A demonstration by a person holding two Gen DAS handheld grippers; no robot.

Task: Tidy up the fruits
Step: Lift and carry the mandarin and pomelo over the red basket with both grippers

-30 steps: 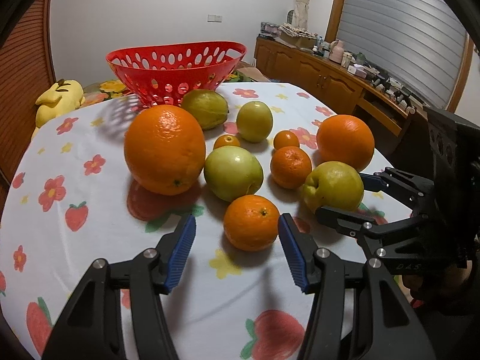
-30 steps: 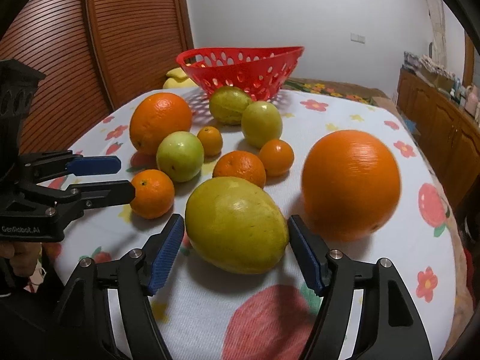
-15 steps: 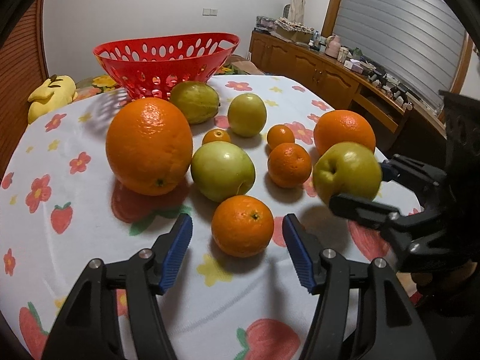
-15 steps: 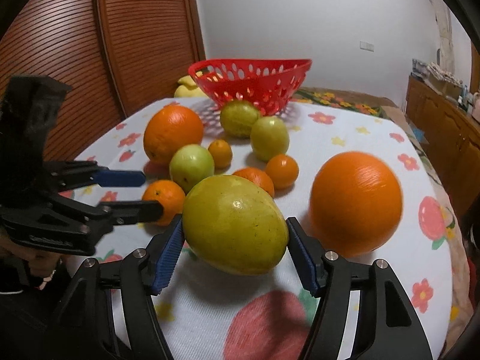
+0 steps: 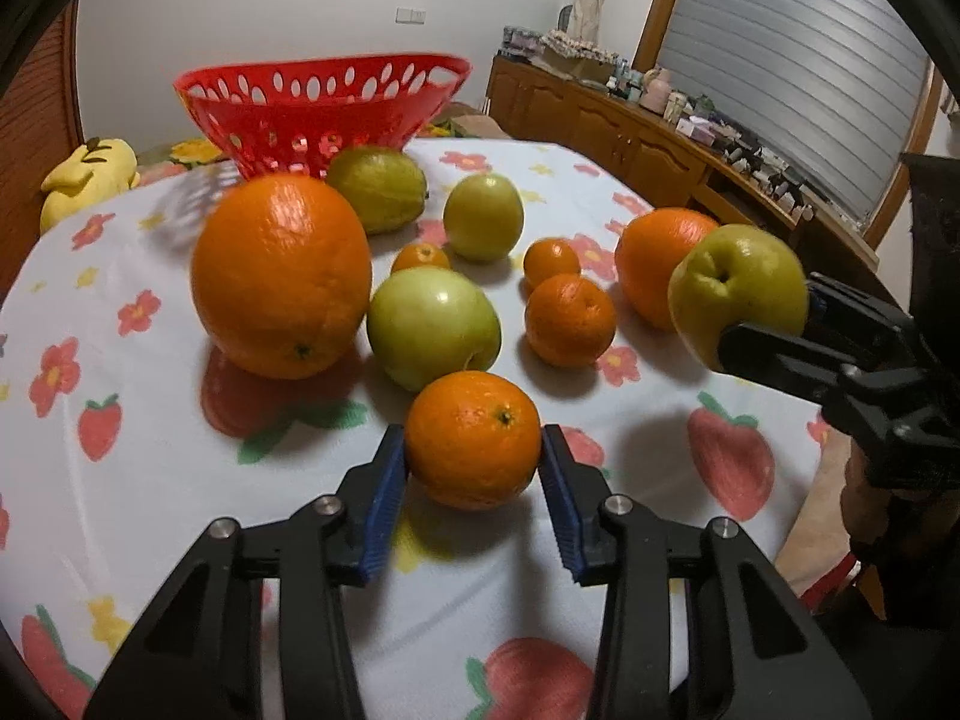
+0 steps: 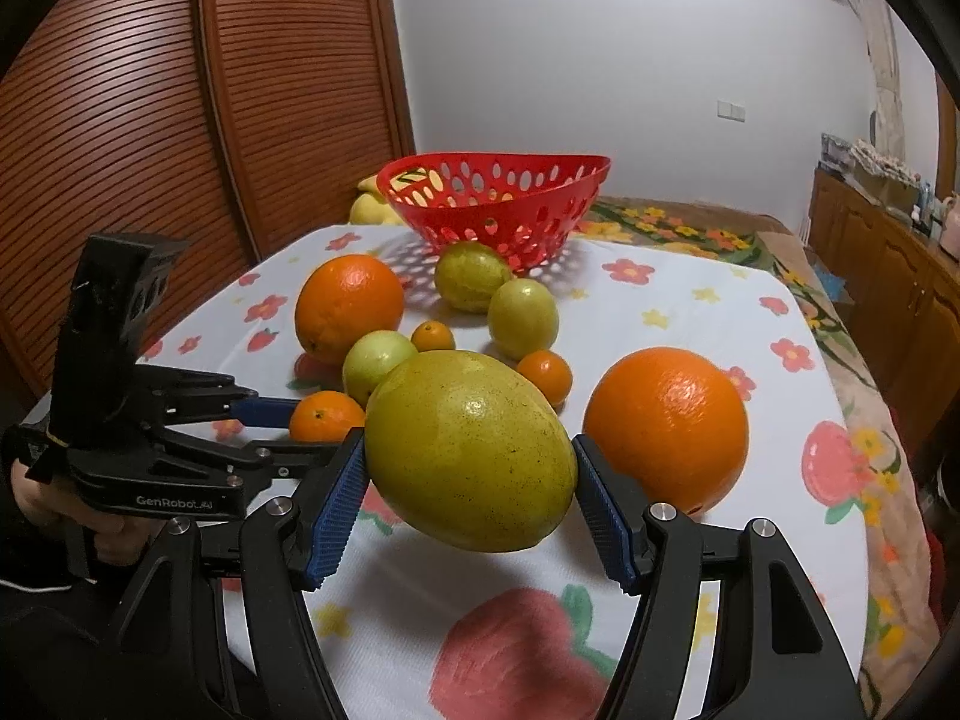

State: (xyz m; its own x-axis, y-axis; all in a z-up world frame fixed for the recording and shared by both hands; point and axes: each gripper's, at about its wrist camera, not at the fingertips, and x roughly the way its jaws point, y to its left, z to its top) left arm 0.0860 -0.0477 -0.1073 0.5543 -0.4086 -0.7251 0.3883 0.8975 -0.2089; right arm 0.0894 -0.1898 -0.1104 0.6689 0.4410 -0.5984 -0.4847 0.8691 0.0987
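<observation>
Since a second ago the left gripper [image 5: 474, 468] has been closing its jaws onto the small orange [image 5: 473, 439] on the tablecloth [image 5: 150, 450], while the right gripper [image 6: 468, 489] — clamped on the yellow-green fruit [image 6: 471, 450] — has raised it clear, leaving both for the red basket [image 6: 498, 204].

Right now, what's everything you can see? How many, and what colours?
red plastic basket with holes: one, red, table's far end.
big round oranges: two, orange, on cloth.
small round tangerines: four, orange; three on cloth, one between left jaws.
round green-yellow fruits: four; three on cloth, one lifted.
flowery white tablecloth: one, covers table.
yellow plush toy: one, behind table.
brown wooden sideboard: one, along wall.
left gripper: black, blue pads, closing on a tangerine.
right gripper: black, blue pads, shut on green-yellow fruit.
</observation>
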